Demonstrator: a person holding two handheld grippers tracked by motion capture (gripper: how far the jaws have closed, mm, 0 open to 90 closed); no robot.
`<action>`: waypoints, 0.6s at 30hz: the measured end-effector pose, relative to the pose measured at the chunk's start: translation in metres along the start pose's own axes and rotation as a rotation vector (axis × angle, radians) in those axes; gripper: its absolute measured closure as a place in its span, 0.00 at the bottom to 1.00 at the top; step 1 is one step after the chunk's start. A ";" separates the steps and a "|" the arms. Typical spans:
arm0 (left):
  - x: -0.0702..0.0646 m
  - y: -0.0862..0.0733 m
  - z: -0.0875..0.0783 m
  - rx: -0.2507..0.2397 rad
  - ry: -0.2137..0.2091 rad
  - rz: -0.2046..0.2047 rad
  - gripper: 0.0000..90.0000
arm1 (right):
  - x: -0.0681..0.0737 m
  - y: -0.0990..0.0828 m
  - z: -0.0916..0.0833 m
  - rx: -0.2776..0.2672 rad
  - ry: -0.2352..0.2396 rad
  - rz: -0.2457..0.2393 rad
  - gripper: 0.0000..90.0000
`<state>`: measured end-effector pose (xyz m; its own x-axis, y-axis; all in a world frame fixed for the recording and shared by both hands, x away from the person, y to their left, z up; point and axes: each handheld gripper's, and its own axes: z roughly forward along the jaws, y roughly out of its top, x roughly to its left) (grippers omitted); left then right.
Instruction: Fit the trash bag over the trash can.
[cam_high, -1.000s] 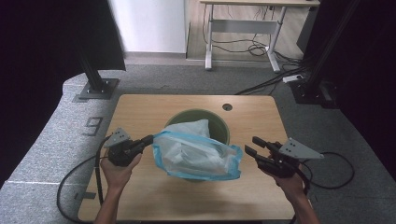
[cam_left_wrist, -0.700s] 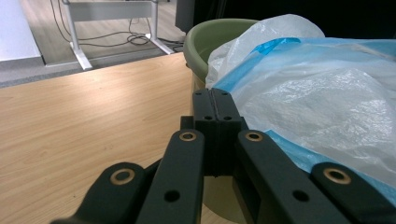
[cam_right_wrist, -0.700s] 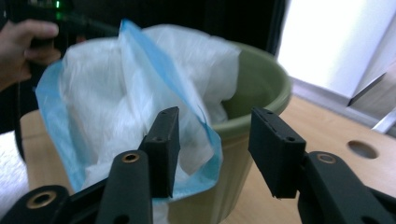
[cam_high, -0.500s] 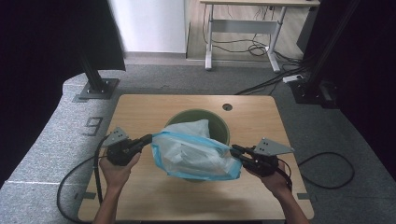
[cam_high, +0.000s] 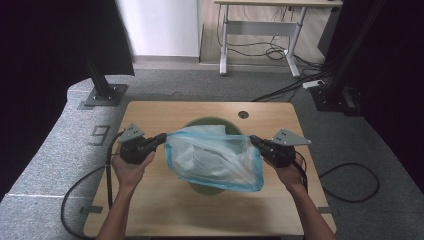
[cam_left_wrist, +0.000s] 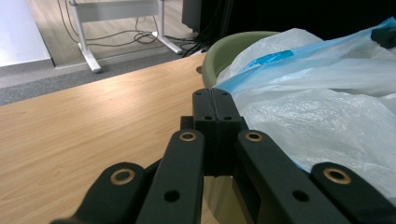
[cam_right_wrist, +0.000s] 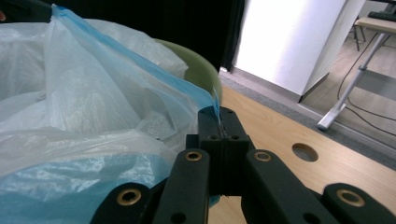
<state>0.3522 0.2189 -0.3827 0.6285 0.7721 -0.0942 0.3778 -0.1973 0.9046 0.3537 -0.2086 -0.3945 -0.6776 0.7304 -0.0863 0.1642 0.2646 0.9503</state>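
High view: blue-edged plastic bag (cam_high: 216, 157) at frame centre, stretched over green bin (cam_high: 210, 122) on worktop (cam_high: 165, 210). Left tongs (cam_high: 162, 137) clenched on bag's left rim. Right tongs (cam_high: 253, 140) have just been closing and now pinch the right rim; film sits between their jaws.

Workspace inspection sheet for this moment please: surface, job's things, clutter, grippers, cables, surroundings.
Surface: wooden table, with a round hole near its far edge.
Job's things: blue-edged plastic bag stretched over a green bin.
Clutter: nothing seen.
Grippers: left gripper shut on the bag's left rim; right gripper has just been closing, its jaws now pinched on the right rim.
Cables: one black cable trails from the left gripper, another loops on the floor at the right.
Surroundings: grey carpet, a desk frame with loose wires behind, dark curtains at both sides.
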 end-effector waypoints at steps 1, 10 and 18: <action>0.000 0.000 0.000 0.000 0.000 0.000 1.00 | 0.000 0.000 0.000 0.000 0.000 0.000 0.98; 0.009 0.009 0.016 0.031 0.011 -0.001 1.00 | -0.021 0.003 0.021 -0.021 -0.031 0.002 0.98; 0.022 0.012 0.038 0.087 0.025 -0.043 1.00 | -0.038 -0.003 0.057 0.022 -0.082 0.037 0.98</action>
<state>0.3962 0.2110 -0.3899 0.5940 0.7954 -0.1205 0.4624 -0.2150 0.8602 0.4197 -0.2020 -0.4112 -0.6095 0.7891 -0.0762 0.2048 0.2496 0.9464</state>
